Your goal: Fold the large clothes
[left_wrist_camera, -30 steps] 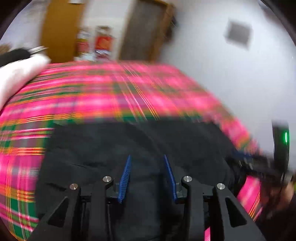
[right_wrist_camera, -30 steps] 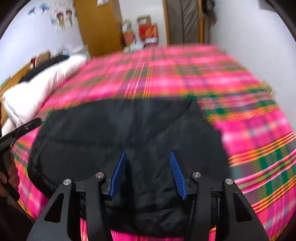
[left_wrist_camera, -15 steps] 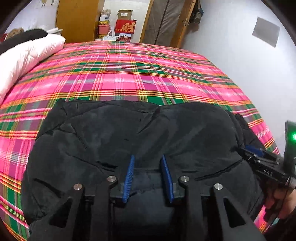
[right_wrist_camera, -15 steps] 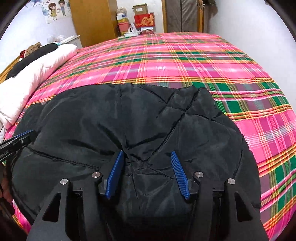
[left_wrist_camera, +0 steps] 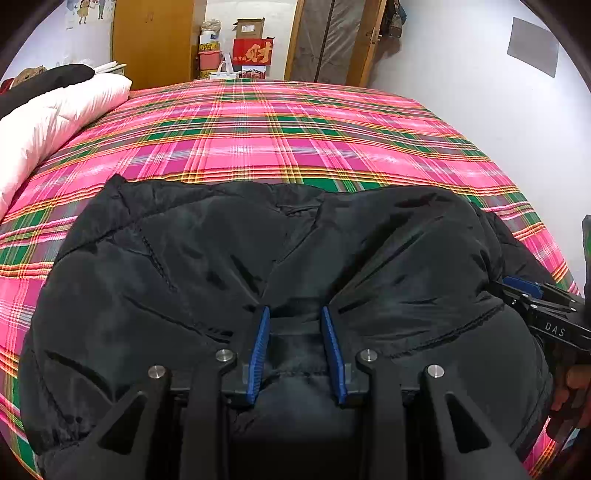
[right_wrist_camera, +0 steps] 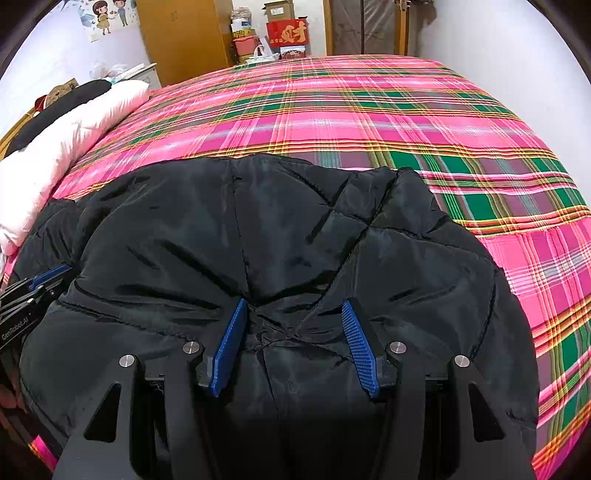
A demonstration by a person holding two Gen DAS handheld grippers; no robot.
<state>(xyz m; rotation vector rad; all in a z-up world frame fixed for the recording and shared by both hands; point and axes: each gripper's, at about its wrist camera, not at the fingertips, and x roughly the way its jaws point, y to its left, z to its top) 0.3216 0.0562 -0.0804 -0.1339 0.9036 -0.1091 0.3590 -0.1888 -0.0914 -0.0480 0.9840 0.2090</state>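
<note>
- A black quilted puffy jacket (left_wrist_camera: 280,266) lies on the near part of a bed covered by a pink, green and yellow plaid bedspread (left_wrist_camera: 295,133). Its long axis runs from 9 o'clock to 3 o'clock across both wrist views, and its far edge faces 12 o'clock.
- In the right wrist view the same jacket (right_wrist_camera: 258,240) fills the lower half, with plaid fabric bare at 12 and 3 o'clock.
- Both tools point steeply down at the jacket's near edge, side by side. Fingers of the person's right hand (left_wrist_camera: 570,391) show at 4 o'clock in the left view.
- The left hand-held gripper (left_wrist_camera: 297,323) has been narrowing its jaws, which now stand partly apart. A raised fold of the jacket's seamed edge sits between the blue ribbed pads (left_wrist_camera: 258,350), and the fabric touches both.
- The right hand-held gripper (right_wrist_camera: 293,314) has its jaws wider, about half apart. A bunched, puckered fold lies between them, against the left pad; I cannot tell whether the right pad presses it.
- A white padded quilt (left_wrist_camera: 55,122) lies at 10 o'clock along the bed's left side.
- A red box with a gold character (right_wrist_camera: 288,31) stands at 12 o'clock beyond the bed.
</note>
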